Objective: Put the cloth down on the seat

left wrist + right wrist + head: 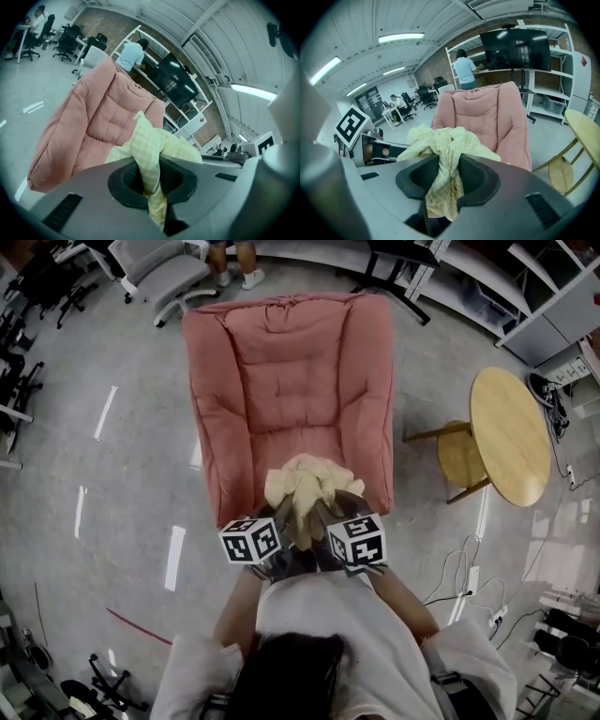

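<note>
A pale yellow checked cloth [306,486] hangs bunched between both grippers over the front edge of a pink padded lounge seat [286,381]. My left gripper [284,519] is shut on one fold of the cloth [149,161], which is pinched between its pads. My right gripper [328,515] is shut on another bunch of the cloth [445,174], with a thick wad filling its jaws. The two grippers stand side by side, close together. The seat [485,115] lies just ahead of them, its cushion [93,117] bare.
A round wooden side table [508,434] stands right of the seat. Cables [464,582] lie on the floor at the lower right. Office chairs [159,273] stand behind the seat, where a person [464,69] faces the shelves [543,70]. Grey floor surrounds the seat.
</note>
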`<state>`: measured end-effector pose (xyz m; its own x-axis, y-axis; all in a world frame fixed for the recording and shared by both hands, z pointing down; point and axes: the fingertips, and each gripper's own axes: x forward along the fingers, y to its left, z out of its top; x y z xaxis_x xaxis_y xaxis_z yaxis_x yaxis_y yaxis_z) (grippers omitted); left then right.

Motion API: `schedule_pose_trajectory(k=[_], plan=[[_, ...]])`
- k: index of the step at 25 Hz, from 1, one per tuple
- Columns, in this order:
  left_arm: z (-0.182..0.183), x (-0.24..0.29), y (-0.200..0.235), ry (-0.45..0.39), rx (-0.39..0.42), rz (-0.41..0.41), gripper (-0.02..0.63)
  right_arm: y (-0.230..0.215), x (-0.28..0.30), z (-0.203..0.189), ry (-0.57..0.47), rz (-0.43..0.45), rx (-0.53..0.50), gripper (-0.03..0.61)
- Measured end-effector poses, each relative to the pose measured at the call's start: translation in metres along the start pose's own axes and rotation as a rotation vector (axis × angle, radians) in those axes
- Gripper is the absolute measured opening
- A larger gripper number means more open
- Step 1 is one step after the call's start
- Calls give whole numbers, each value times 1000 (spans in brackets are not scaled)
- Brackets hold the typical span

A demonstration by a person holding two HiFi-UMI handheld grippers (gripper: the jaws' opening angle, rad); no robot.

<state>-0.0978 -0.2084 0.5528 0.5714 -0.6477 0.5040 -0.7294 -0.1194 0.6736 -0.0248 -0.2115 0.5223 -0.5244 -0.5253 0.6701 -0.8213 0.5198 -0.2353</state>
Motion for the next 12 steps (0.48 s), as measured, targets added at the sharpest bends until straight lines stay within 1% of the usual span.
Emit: schedule_pose_trajectory(k=[3,9,12], plan=[[7,10,6,1,9,15,48,-8,11,5,13,10,-2,149],[18,45,23,44,84,53,48,-36,44,7,48,12,-10,153],[18,60,36,54,83,79,48,-46,62,4,74,16,-20,153]])
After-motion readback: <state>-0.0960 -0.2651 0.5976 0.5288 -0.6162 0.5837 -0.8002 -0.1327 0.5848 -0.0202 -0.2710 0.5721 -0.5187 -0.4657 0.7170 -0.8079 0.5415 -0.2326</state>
